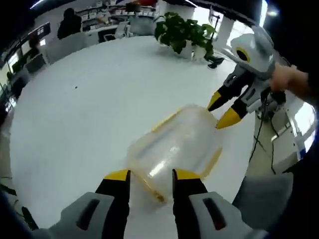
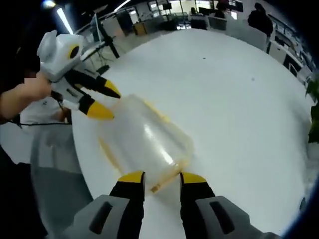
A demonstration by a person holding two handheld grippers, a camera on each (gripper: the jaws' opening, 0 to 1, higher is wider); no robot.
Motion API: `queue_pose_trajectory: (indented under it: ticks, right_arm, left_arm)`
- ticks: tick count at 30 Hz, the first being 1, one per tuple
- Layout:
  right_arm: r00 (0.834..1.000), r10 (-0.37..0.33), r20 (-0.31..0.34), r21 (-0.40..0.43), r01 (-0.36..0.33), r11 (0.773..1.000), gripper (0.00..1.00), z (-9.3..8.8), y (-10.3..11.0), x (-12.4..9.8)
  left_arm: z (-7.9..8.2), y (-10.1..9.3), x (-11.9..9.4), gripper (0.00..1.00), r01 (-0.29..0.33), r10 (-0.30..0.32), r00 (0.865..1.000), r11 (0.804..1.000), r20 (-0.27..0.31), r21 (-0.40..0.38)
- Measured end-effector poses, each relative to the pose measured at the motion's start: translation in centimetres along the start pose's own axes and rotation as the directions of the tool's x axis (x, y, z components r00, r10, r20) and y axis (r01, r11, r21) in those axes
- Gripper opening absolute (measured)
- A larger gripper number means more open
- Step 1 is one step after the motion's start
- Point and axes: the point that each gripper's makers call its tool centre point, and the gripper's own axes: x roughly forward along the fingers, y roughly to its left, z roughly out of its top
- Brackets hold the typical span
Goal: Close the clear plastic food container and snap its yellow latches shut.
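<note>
A clear plastic container [image 1: 175, 145] with yellow latches [image 1: 163, 121] is lying on a wide white bench [image 1: 89, 99], near the edge closest to the person. In the left gripper view, the left hand-held gripper [image 1: 151, 175] is reaching toward the container's near end with its yellow-tipped jaws spread apart, one on each side of the near rim, clamping nothing. At the far end, the right hand-held gripper [image 1: 223, 110] is coming in from the right, its two yellow tips parted and just at the container's far edge (whether they are touching the plastic is hard to tell). A hand [image 1: 291, 79] is holding its grey body.

In the right gripper view, the container [image 2: 144, 142] is sitting between the two tools again: the right hand-held gripper [image 2: 162, 178] is standing open at the near rim, and the left hand-held gripper [image 2: 105, 100] is pointing in from the left with a hand [image 2: 30, 92] behind it.

The bench [image 2: 234, 99] is looking smooth and glossy. Beyond it, a leafy potted plant [image 1: 184, 32] is standing at the far edge, and office desks, chairs and ceiling strip lights are filling the dim room behind.
</note>
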Motion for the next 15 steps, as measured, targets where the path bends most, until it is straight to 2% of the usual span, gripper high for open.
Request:
queue_pose_trajectory:
  ticks: [1, 2, 4, 5, 8, 10, 11, 13, 15]
  right_arm:
    - [1.000, 0.002, -0.010, -0.023, -0.003, 1.000, 0.26, 0.1, 0.0, 0.0]
    - [1.000, 0.007, -0.026, -0.050, -0.008, 0.999, 0.26, -0.1, 0.1, -0.1]
    - [0.999, -0.002, -0.041, -0.134, -0.003, 0.991, 0.27, 0.0, 0.0, -0.2]
    - [0.999, -0.014, -0.048, -0.186, 0.005, 0.983, 0.28, 0.1, -0.2, -0.3]
    - [1.000, 0.009, -0.020, -0.195, -0.013, 0.981, 0.28, 0.8, 0.0, -0.8]
    - [0.999, 0.030, 0.011, -0.187, -0.027, 0.982, 0.28, 1.8, 0.1, -1.1]
    - [0.999, 0.041, 0.034, -0.193, -0.034, 0.981, 0.27, 2.6, 0.1, -1.2]
    - [0.997, 0.056, 0.048, -0.196, -0.045, 0.980, 0.27, 3.2, 0.3, -1.4]
    - [0.994, 0.084, 0.070, -0.224, -0.066, 0.972, 0.27, 4.0, 0.8, -1.3]
  left_arm:
    - [0.1, -0.3, 0.1, 0.28, 0.014, -0.015, 1.000, 0.999, 0.004, 0.038]
    - [0.0, -0.9, 0.2, 0.25, 0.038, -0.038, 0.999, 0.999, -0.005, 0.019]
    - [0.3, -0.6, 0.1, 0.26, 0.040, -0.040, 0.999, 0.999, 0.003, -0.001]
    - [1.0, -0.6, -0.1, 0.26, 0.059, -0.059, 0.998, 0.998, 0.035, 0.008]
    - [2.4, -0.9, -0.6, 0.26, 0.108, -0.110, 0.991, 0.994, 0.081, 0.021]
    - [3.4, -1.3, -0.8, 0.27, 0.139, -0.148, 0.982, 0.987, 0.115, 0.079]
    - [3.8, -1.8, -0.8, 0.29, 0.177, -0.191, 0.973, 0.978, 0.126, 0.113]
    - [3.8, -1.8, -0.6, 0.32, 0.183, -0.197, 0.974, 0.975, 0.113, 0.125]
    - [3.9, -2.7, -0.5, 0.32, 0.223, -0.246, 0.964, 0.955, 0.104, 0.195]
